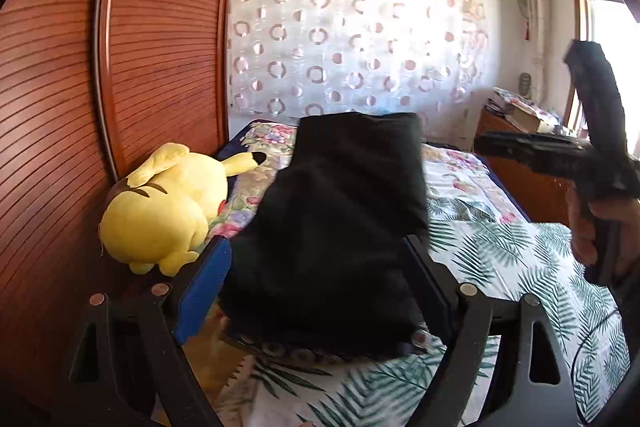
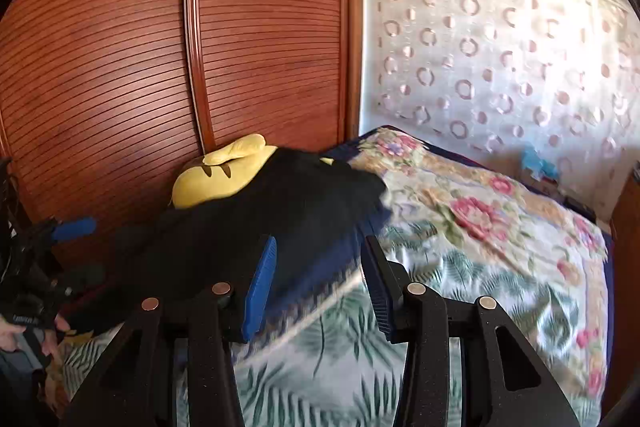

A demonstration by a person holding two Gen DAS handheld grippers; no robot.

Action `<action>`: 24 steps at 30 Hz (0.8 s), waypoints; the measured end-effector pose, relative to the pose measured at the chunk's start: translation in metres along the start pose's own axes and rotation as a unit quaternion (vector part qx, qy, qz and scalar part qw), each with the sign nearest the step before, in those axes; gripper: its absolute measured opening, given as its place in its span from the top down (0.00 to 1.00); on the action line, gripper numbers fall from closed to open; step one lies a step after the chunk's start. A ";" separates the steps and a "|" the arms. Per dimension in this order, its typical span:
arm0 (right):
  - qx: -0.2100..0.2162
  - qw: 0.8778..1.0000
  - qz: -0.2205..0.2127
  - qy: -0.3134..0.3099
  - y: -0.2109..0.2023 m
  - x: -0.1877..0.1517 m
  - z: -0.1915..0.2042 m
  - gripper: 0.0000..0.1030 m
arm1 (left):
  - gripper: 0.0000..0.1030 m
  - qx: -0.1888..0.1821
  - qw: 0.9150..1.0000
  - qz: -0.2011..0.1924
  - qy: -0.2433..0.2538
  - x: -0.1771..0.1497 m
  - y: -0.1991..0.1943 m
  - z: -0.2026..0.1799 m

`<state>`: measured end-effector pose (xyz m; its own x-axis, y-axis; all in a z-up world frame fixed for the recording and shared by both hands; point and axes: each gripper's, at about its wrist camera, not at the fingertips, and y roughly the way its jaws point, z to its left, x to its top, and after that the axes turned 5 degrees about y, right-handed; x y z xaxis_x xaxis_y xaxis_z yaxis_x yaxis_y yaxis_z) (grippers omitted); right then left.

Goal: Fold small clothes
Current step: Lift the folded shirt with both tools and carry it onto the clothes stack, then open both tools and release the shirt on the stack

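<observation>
My left gripper (image 1: 320, 267) stands wide apart, the black garment (image 1: 340, 219) lying between its fingers on the bed (image 1: 500, 247); my right gripper (image 2: 320, 279) is also spread, holding nothing.

Both grippers, left gripper (image 1: 316, 283) and right gripper (image 2: 320, 283), have matte black frames, blue-padded fingers (image 2: 260, 287) and round silver screws.

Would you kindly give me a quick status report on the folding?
Left claw open, straddling the black folded garment. Right claw open, empty, at the garment's edge. Yellow plush toy beside the garment on the floral bedspread.
</observation>
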<state>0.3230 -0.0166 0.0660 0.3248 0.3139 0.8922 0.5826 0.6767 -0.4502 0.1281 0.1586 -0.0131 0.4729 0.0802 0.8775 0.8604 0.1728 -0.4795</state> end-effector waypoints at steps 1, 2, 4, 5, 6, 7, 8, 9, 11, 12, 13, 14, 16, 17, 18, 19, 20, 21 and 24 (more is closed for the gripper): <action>-0.007 1.000 -0.002 0.003 -0.012 -0.008 0.001 0.54 | 0.17 0.000 1.000 0.000 0.006 -0.001 -0.003 -0.007; -0.013 1.000 -0.004 0.006 -0.025 -0.015 0.004 0.50 | 0.17 -0.003 1.000 0.000 0.011 -0.001 -0.005 -0.013; -0.023 1.000 -0.011 0.015 -0.051 -0.030 0.006 0.40 | 0.17 -0.016 1.000 -0.002 0.018 -0.003 -0.009 -0.026; -0.029 0.999 -0.015 0.020 -0.064 -0.037 0.008 0.39 | 0.17 -0.024 0.999 -0.003 0.022 -0.004 -0.012 -0.034; -0.035 0.999 -0.019 0.025 -0.077 -0.045 0.010 0.36 | 0.17 -0.033 0.999 -0.004 0.026 -0.005 -0.014 -0.042; -0.041 0.998 -0.022 0.030 -0.088 -0.052 0.010 0.33 | 0.17 -0.040 0.999 -0.005 0.030 -0.006 -0.016 -0.049; -0.046 0.998 -0.026 0.034 -0.100 -0.059 0.013 0.31 | 0.17 -0.048 0.998 -0.006 0.036 -0.007 -0.019 -0.059; -0.051 0.997 -0.032 0.038 -0.114 -0.067 0.016 0.28 | 0.17 -0.055 0.998 -0.008 0.041 -0.007 -0.023 -0.066; -0.065 0.996 -0.042 0.047 -0.135 -0.079 0.020 0.24 | 0.17 -0.071 0.996 -0.011 0.049 -0.008 -0.027 -0.080; -0.076 0.994 -0.048 0.053 -0.146 -0.085 0.023 0.21 | 0.17 -0.079 0.995 -0.012 0.053 -0.008 -0.029 -0.088; -0.086 0.993 -0.054 0.060 -0.156 -0.091 0.024 0.19 | 0.17 -0.086 0.995 -0.014 0.057 -0.008 -0.032 -0.095; -0.095 0.991 -0.059 0.068 -0.166 -0.096 0.027 0.19 | 0.17 -0.093 0.994 -0.015 0.061 -0.007 -0.034 -0.102; -0.107 0.989 -0.068 0.081 -0.185 -0.109 0.030 0.19 | 0.17 -0.105 0.992 -0.018 0.069 -0.006 -0.039 -0.115; -0.116 0.987 -0.072 0.088 -0.195 -0.114 0.030 0.19 | 0.17 -0.111 0.991 -0.020 0.071 -0.004 -0.043 -0.122; -0.125 0.985 -0.076 0.095 -0.204 -0.119 0.033 0.19 | 0.17 -0.118 0.990 -0.023 0.073 -0.004 -0.047 -0.128; -0.133 0.982 -0.081 0.102 -0.213 -0.122 0.034 0.19 | 0.17 -0.123 0.989 -0.025 0.074 -0.002 -0.050 -0.132; -0.141 0.980 -0.085 0.108 -0.222 -0.125 0.036 0.19 | 0.17 -0.128 0.989 -0.027 0.074 -0.001 -0.055 -0.137; -0.150 0.978 -0.090 0.113 -0.232 -0.127 0.039 0.19 | 0.17 -0.130 0.988 -0.031 0.074 0.001 -0.060 -0.141; -0.171 0.973 -0.104 0.119 -0.254 -0.130 0.050 0.19 | 0.17 -0.133 0.987 -0.039 0.078 0.005 -0.072 -0.153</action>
<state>0.0955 -0.1958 0.0663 0.3131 0.0040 0.9497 0.8542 0.4358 -0.2835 0.0973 -0.0036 0.0242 0.4092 -0.0785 0.9091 0.9048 -0.0936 -0.4154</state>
